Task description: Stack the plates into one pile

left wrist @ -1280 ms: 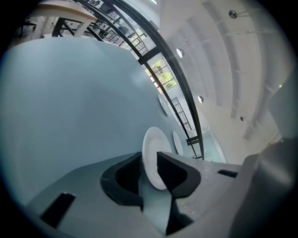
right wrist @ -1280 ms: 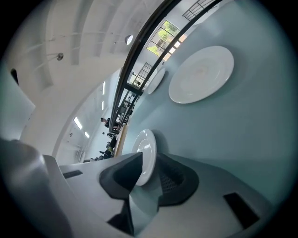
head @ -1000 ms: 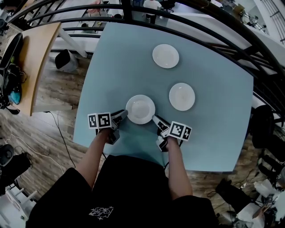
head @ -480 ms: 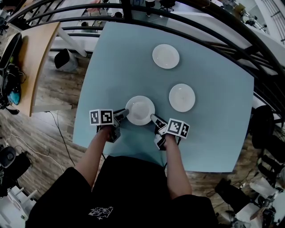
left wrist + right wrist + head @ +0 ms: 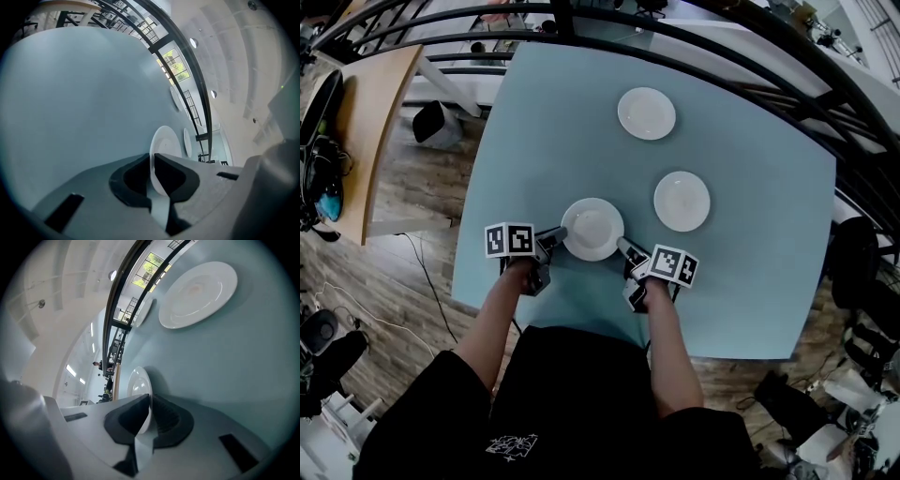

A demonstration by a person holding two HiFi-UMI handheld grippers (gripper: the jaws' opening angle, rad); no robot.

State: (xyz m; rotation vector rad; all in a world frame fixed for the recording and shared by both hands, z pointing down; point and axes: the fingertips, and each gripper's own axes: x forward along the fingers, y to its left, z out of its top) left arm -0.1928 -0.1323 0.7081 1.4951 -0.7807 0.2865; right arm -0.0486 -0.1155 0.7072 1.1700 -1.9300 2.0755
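1. The person's forearms (image 5: 502, 309) reach up from the bottom centre of the head view, 1 gripper in each hand.

2. Left gripper (image 5: 553, 234): lower centre-left of the head view, jaws clenched on the left rim of the near plate (image 5: 592, 229). The left gripper view confirms it: the white rim runs edge-on between the 2 dark pads, which press on it from both sides.

3. Right gripper (image 5: 623, 247): lower centre-right, at the plate's lower right rim. Its jaws have just been closing, and the right gripper view shows the rim pinched between the pads. Grasp established.

4. Near plate: white, round, bare, held between the 2 grippers, at the centre of the frame. It sits over the near part of the pale blue table (image 5: 553, 131). Whether it rests on the surface or is raised cannot be determined.

5. Middle plate (image 5: 682, 201): up and to the right of the near plate, lying flat, apart from it and from both grippers.

6. Far plate (image 5: 646, 113): upper centre of the frame, flat, well apart from the other 2 plates.

7. A dark railing (image 5: 694, 42) curves past the table's far edge along the top of the frame.
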